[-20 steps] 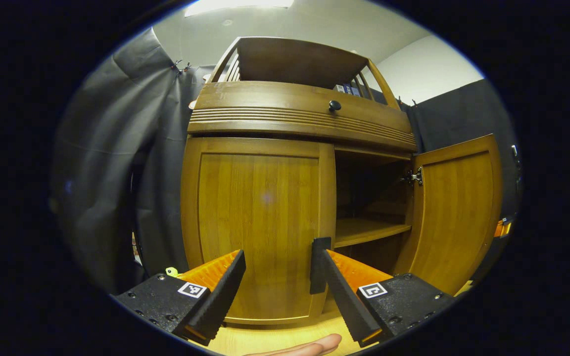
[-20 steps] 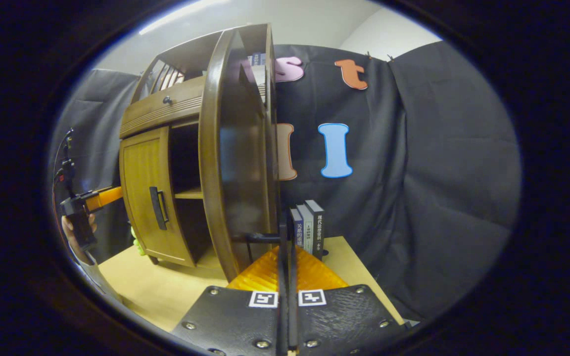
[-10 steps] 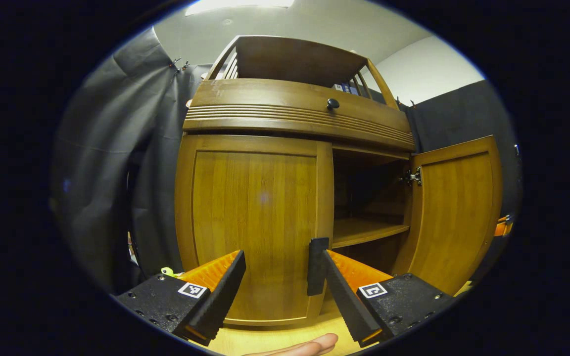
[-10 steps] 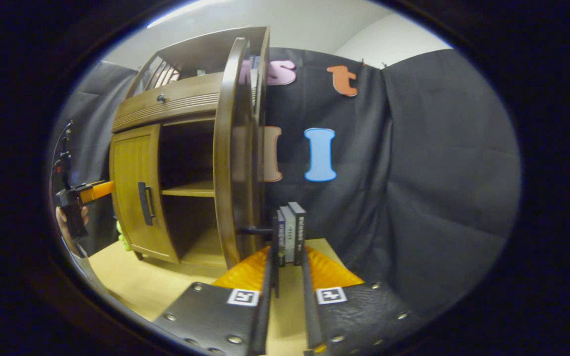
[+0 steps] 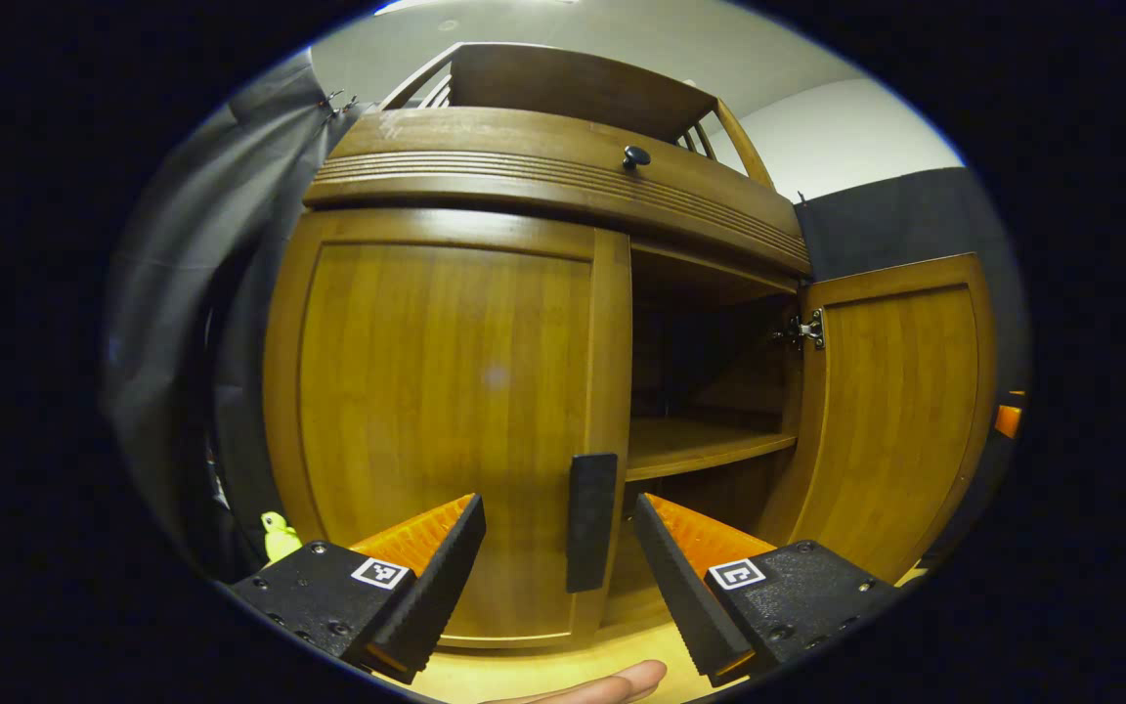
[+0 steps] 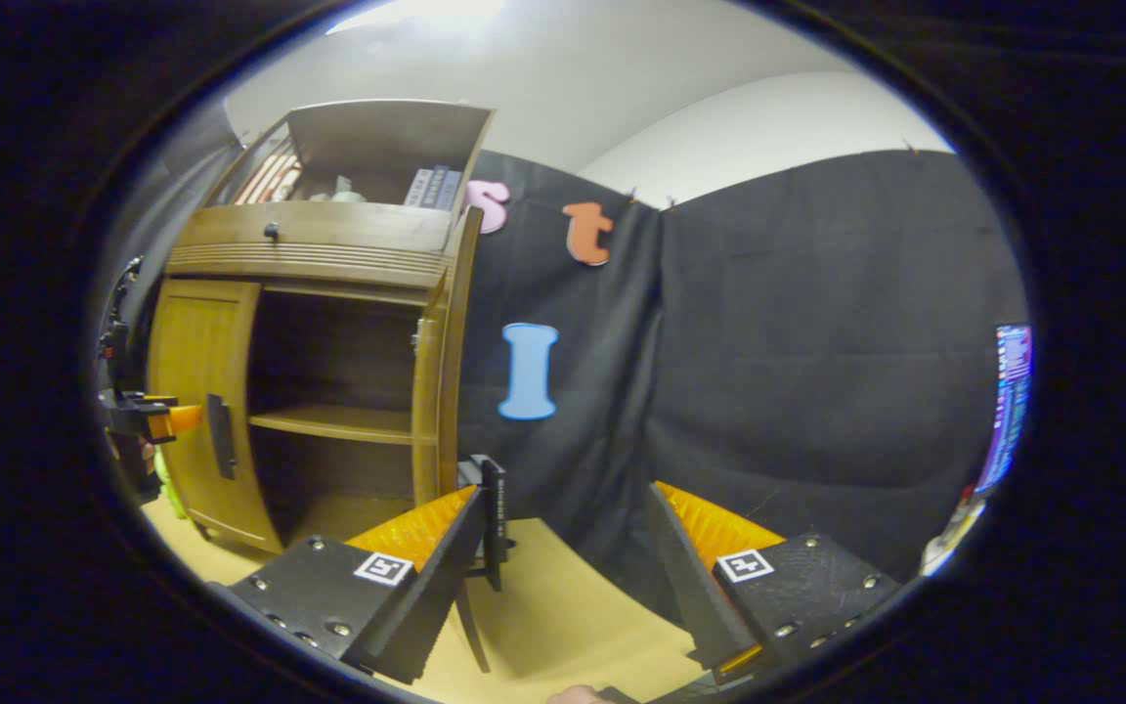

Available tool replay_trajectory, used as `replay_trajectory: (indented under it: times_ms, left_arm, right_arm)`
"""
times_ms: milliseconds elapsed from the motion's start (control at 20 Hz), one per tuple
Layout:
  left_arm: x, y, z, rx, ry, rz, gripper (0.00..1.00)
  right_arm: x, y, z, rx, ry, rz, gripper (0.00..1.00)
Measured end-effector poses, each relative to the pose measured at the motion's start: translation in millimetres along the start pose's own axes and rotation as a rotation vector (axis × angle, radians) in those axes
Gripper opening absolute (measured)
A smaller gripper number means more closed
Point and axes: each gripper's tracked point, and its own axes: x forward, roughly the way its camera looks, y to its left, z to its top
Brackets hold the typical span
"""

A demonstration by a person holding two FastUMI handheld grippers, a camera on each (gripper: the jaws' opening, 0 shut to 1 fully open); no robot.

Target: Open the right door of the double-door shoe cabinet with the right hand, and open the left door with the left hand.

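Note:
The wooden shoe cabinet (image 5: 543,166) stands close in the left gripper view. Its left door (image 5: 446,391) is closed, and that door's black handle (image 5: 590,523) stands upright just ahead of my left gripper (image 5: 558,577), between the open fingers without touching them. The right door (image 5: 900,411) is swung wide, baring a shelf (image 5: 700,445). In the right gripper view that right door (image 6: 451,362) shows edge-on, its handle (image 6: 495,518) beside my right gripper (image 6: 563,577), which is open and holds nothing. The left gripper (image 6: 148,416) appears far left by the left door (image 6: 196,401).
The cabinet rests on a light wooden table (image 6: 543,606). Books (image 6: 431,186) stand on its top shelf. A small green object (image 5: 275,536) sits left of the cabinet's foot. A person's finger (image 5: 612,684) shows under the left gripper. A screen (image 6: 1008,411) glows far right.
My right gripper opened, let go of the right door's handle and drew back, with the door swung wide. My left gripper moved closer, bringing the left door's handle between its fingers.

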Motion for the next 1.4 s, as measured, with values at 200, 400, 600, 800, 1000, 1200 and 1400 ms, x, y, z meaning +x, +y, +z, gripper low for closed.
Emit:
replay_trajectory:
  times_ms: [200,400,600,800,1000,1200,1400]
  left_arm:
    - [25,-13,-9,0.023,-0.032,-0.002,0.92]
    - [32,-18,-17,-0.002,-0.042,0.025,0.95]
    - [42,-13,-22,-0.018,-0.038,0.051,0.90]
    - [57,-8,-31,-0.011,-0.039,0.081,0.59]
    - [55,-5,-35,0.001,0.003,0.079,0.32]
    - [37,-9,-32,-0.033,-0.005,0.065,0.31]
    - [18,-11,-32,-0.025,0.006,0.055,0.31]
  right_arm:
    - [-41,52,33,0.008,-0.085,0.048,0.97]
    - [-81,111,38,0.031,-0.128,0.158,1.00]
    - [-109,172,1,0.073,-0.080,0.254,0.98]
    - [-127,212,-18,0.121,-0.077,0.296,0.98]
    - [-135,216,-25,0.079,-0.103,0.300,0.97]
    - [-140,212,-49,0.056,-0.050,0.338,0.98]
    - [-157,185,-76,0.016,-0.015,0.341,0.98]
